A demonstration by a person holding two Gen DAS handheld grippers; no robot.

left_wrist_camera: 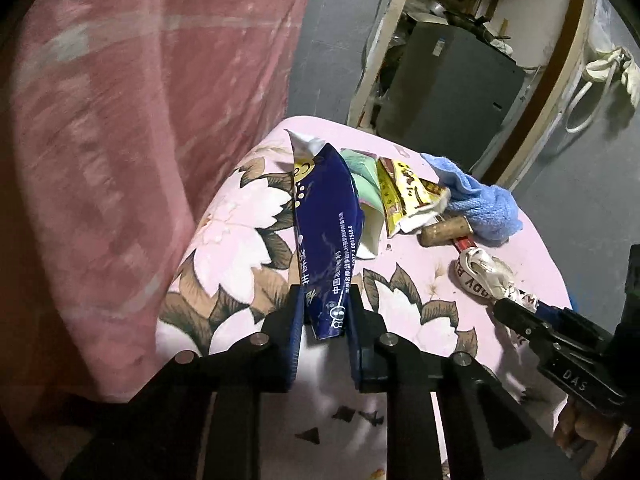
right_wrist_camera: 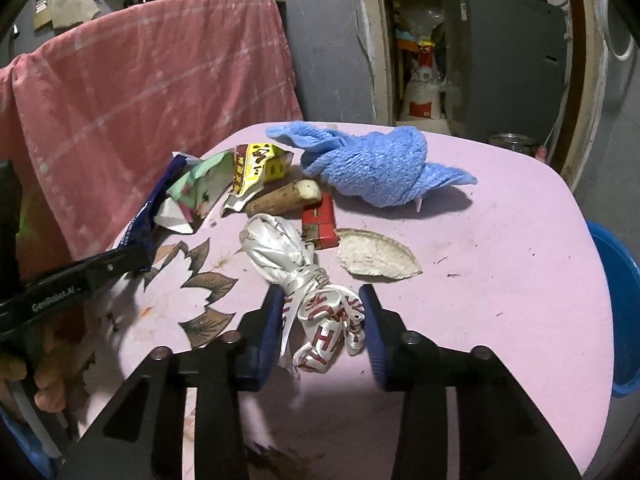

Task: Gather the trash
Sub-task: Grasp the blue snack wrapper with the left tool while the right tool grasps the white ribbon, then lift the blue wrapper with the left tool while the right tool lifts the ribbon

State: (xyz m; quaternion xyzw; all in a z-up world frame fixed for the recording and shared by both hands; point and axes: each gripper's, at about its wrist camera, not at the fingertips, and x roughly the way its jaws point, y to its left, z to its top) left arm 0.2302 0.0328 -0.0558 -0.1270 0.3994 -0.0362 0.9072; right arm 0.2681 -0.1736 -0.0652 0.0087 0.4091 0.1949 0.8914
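Two pieces of trash were gripped at once on the pink flowered table [right_wrist_camera: 500, 208]. Left gripper [left_wrist_camera: 325, 320] pinched the near end of the dark blue wrapper [left_wrist_camera: 326, 240], its far end rising over the green wrapper [left_wrist_camera: 366, 184]. Right gripper [right_wrist_camera: 320, 320] had its fingers against both sides of the bunched white ribbon [right_wrist_camera: 316, 312], pinching it. Just beyond lay the yellow wrapper [right_wrist_camera: 256, 168], a root piece [right_wrist_camera: 284, 198], a red box [right_wrist_camera: 318, 220], a pale shell-like scrap [right_wrist_camera: 376, 254] and a blue cloth [right_wrist_camera: 372, 168]. Risk, judged: the blue wrapper was held only at its edge and could slide out on lifting; the ribbon's loose loops touched the red box and could drag it.
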